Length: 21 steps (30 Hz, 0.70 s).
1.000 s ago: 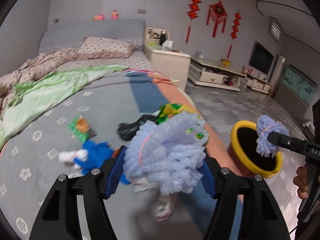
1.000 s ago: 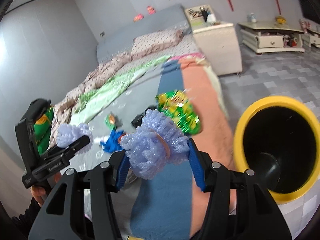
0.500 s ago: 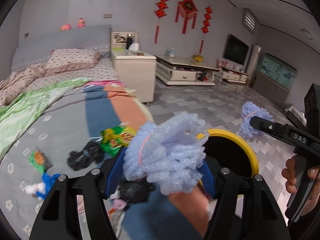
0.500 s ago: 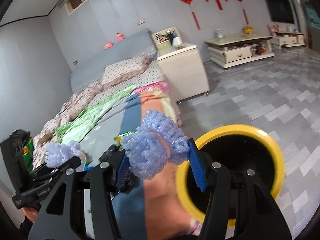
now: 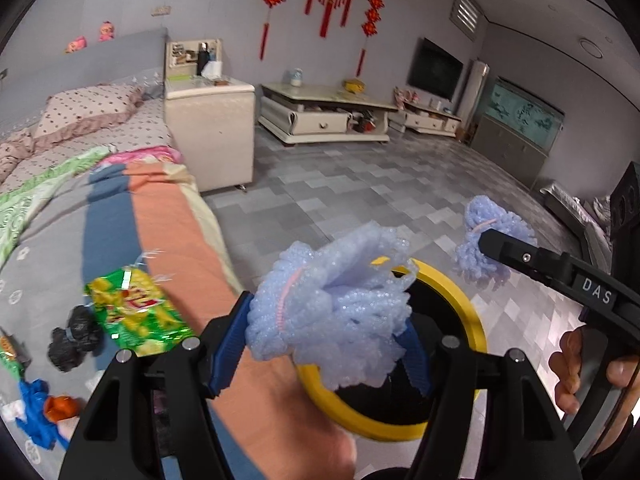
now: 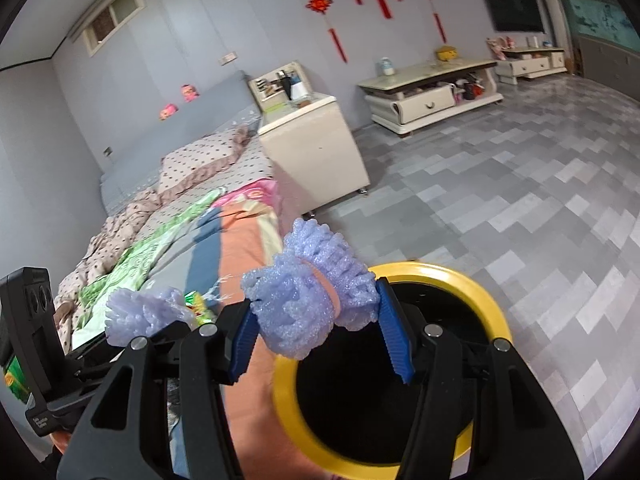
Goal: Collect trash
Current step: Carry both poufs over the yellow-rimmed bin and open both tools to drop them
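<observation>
Nearby, on the bed [image 5: 48,264], a green snack wrapper [image 5: 136,312], a black crumpled bag [image 5: 74,338] and a blue scrap [image 5: 36,404] lie loose, while the yellow-rimmed bin [image 6: 496,312] stands on the tiled floor just beside the mattress edge, its mouth facing up. The left gripper [image 5: 326,336] clamps a lavender foam net [image 5: 332,304] over the bin's rim, its frilled end pointing up and away. The right gripper [image 6: 316,330], about half open, pinches a second foam net [image 6: 308,300] lying crosswise between the blue pads, above the bin's near rim.
</observation>
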### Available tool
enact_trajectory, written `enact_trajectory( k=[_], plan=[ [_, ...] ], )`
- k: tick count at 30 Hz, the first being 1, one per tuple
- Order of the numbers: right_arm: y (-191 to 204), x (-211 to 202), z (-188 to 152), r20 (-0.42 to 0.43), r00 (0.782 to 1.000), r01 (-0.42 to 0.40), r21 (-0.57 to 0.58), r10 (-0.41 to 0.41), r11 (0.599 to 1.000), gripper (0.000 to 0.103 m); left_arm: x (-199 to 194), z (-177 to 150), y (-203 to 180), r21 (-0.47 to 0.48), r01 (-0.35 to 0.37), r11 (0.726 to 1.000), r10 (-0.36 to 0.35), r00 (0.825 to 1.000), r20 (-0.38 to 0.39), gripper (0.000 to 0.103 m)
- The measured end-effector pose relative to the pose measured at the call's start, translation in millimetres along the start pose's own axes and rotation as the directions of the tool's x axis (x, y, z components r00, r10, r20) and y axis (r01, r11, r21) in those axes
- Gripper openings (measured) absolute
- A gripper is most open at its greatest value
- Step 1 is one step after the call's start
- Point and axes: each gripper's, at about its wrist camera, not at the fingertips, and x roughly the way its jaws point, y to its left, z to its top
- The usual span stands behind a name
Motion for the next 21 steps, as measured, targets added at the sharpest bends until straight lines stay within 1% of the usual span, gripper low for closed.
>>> enact_trajectory(
  k=[5,12,15,20,21],
  plan=[
    [-24,19,1,-0.023,0.999,0.036,0.04,-0.035,0.999,0.053,36,0,-9,-0.031,0.051,0.998,-0.053,0.997,-0.064,0.064],
    [-52,35,-3,-0.05,0.996,0.075,0.069,-0.072,0.995,0.054,67,-2,-17,-0.044,0.073,0.996,-0.078,0.991,-0.108,0.065],
    [-56,41,-1,-0.053,0.996,0.082,0.078,-0.078,0.994,0.058,69,-2,-17,-0.044,0.076,0.996,-0.08,0.991,-0.112,0.068],
    [-57,45,-1,-0.055,0.994,0.101,0.092,-0.097,0.991,0.062,73,-2,-13,-0.063,0.082,0.995,-0.089,0.99,-0.114,0.081],
    [-58,45,-1,-0.054,0.993,0.11,0.095,-0.105,0.989,0.063,72,-2,-13,-0.066,0.082,0.994,-0.089,0.99,-0.111,0.082]
  ],
)
